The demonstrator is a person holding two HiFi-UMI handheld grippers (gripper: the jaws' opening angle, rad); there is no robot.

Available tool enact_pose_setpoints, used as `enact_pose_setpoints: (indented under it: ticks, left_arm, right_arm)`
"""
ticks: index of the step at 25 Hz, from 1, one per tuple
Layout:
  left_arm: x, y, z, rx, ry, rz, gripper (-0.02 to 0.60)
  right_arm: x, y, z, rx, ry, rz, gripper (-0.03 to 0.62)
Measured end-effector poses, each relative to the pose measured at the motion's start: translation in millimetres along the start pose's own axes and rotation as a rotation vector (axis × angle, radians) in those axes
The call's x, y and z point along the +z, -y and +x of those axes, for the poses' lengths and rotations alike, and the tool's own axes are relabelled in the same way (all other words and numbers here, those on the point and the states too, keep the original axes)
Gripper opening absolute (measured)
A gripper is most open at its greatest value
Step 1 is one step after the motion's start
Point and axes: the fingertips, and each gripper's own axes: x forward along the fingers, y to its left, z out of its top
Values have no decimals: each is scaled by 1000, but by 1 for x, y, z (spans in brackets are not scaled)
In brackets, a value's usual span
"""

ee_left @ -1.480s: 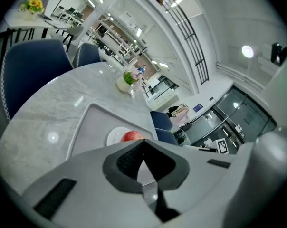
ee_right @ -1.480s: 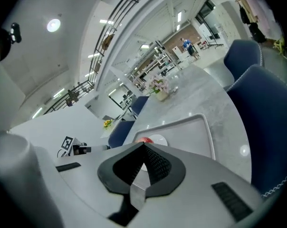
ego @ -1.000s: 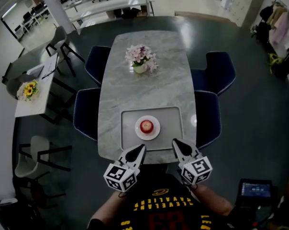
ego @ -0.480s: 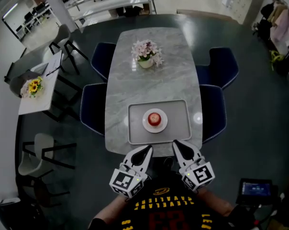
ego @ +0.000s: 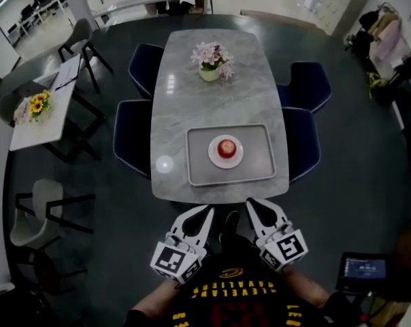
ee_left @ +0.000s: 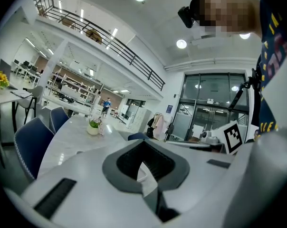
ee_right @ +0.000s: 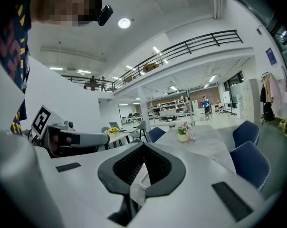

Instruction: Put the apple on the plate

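Sitting on the plate (ego: 212,155), the apple (ego: 226,146) looks placed. Left tool (ego: 204,214) and right tool (ego: 254,206) hang closed and empty at six o'clock; bumping the tabletop (ego: 212,101) could roll it off.

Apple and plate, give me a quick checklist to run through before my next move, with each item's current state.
1. The apple sits on the plate: ok.
2. The plate lies inside the tray on the table: ok.
3. The left gripper is empty: ok, jaws together, nothing between them.
4. The right gripper is empty: ok, jaws together, nothing between them.
5. Both grippers are clear of the table: ok, they hang short of its near edge.
6. The flower pot is out of the way: ok, at the far end.
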Motion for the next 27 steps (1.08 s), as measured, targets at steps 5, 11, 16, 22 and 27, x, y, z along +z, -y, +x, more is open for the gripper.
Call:
enact_pose_setpoints:
  ticks: [5,11,16,22,27]
  left_arm:
    - [15,10,-19,-44,35,-6,0]
    - [33,38,-23,-61,82,66,0]
    - [30,74,-17,-48,82,97,0]
    - [30,98,-11,-15,64,152,0]
    - [26,116,-12,-1,60,164,0]
  right_arm:
    - [14,-35,-18,4,19,-97,6]
    - [39,-46,-35,21,97,-122,6]
    - [47,-33,-61,43,136,-131,6]
    - [42,-17,-80,58,137,-126,6]
    - [45,-10,-95,51,136,-131,6]
